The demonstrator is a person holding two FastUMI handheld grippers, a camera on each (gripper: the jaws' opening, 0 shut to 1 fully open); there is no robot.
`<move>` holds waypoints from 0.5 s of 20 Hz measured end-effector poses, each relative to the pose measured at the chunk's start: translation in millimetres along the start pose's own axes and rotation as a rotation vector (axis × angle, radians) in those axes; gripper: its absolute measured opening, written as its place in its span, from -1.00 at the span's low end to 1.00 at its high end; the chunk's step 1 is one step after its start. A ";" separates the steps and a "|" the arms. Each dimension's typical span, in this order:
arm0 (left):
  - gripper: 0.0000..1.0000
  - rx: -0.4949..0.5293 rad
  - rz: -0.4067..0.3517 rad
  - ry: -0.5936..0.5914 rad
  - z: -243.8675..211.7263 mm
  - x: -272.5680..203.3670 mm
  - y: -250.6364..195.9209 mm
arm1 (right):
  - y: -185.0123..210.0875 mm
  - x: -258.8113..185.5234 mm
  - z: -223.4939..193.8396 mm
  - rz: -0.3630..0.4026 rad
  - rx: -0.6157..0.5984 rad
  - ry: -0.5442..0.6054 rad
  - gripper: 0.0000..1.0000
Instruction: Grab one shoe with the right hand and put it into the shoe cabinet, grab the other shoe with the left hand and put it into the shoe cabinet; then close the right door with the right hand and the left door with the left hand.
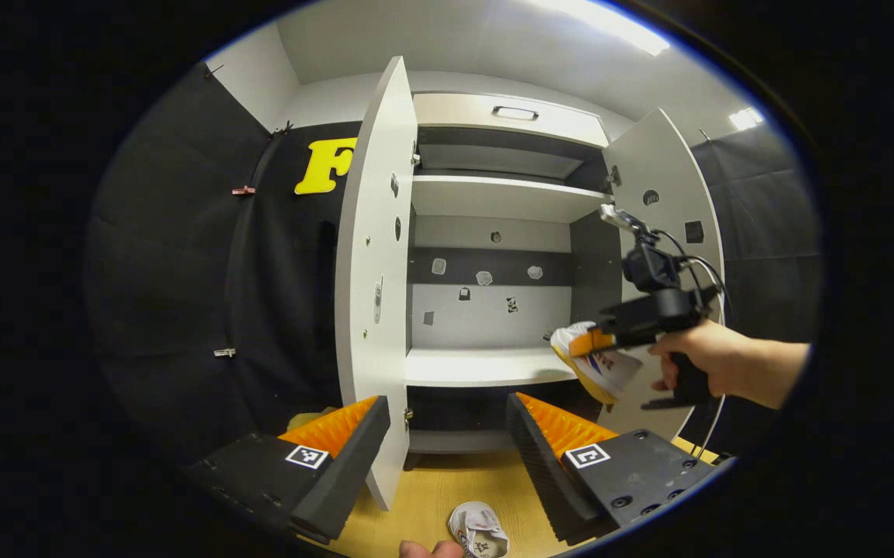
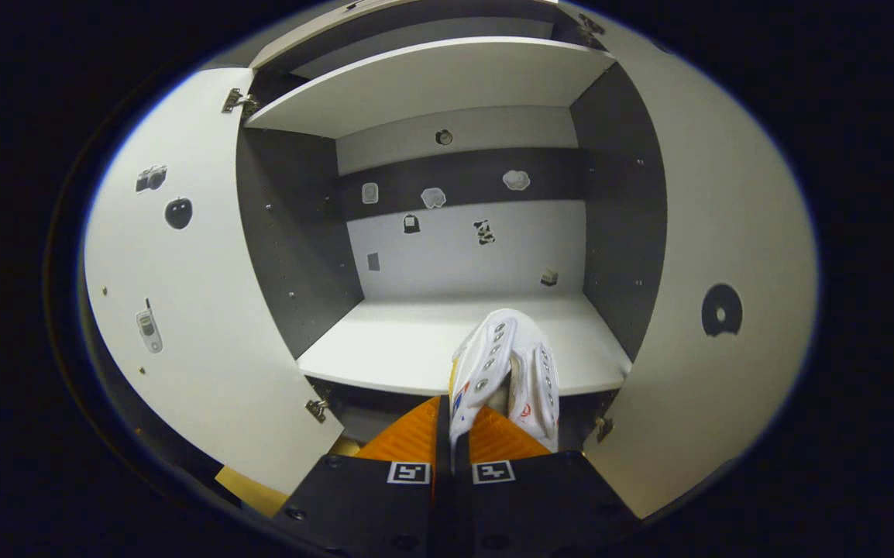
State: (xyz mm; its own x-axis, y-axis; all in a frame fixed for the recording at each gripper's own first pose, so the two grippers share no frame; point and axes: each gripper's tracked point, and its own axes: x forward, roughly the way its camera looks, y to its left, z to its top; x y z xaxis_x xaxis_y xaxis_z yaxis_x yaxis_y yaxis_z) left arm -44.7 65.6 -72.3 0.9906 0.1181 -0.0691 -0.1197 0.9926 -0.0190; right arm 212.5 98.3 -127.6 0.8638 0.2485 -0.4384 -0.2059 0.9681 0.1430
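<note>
white shoe, pinched by its edge in the closed jaws of the right gripper, hangs at the cabinet shelf lip for placing, while the left gripper waits with jaws open over the other shoe on the floor.

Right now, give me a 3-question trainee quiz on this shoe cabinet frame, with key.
1. True or false: the right gripper is shut on a shoe.
2. Where does the other shoe lie? A) on the middle shelf B) on the floor by the left gripper
3. Fill in: both cabinet doors stand ____.

Key: 1 true; 2 B; 3 open, left door and right door alike.
</note>
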 end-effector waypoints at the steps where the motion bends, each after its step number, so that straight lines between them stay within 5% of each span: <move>1: 0.90 -0.004 -0.004 0.001 -1.1 2.0 -0.7 | -4.1 13.9 8.4 -0.014 -0.019 0.001 -0.89; 10: 0.90 -0.003 0.010 0.023 -10.1 17.2 7.0 | -33.9 125.2 20.3 -0.074 -0.137 0.127 -0.90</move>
State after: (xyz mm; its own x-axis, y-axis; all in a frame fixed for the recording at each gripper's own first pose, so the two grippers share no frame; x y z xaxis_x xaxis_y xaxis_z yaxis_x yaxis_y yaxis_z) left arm -29.2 74.3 -83.7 0.9876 0.1274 -0.0918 -0.1299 0.9913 -0.0210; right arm 336.9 95.9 -169.3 0.8159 0.1702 -0.5526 -0.2122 0.9772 -0.0123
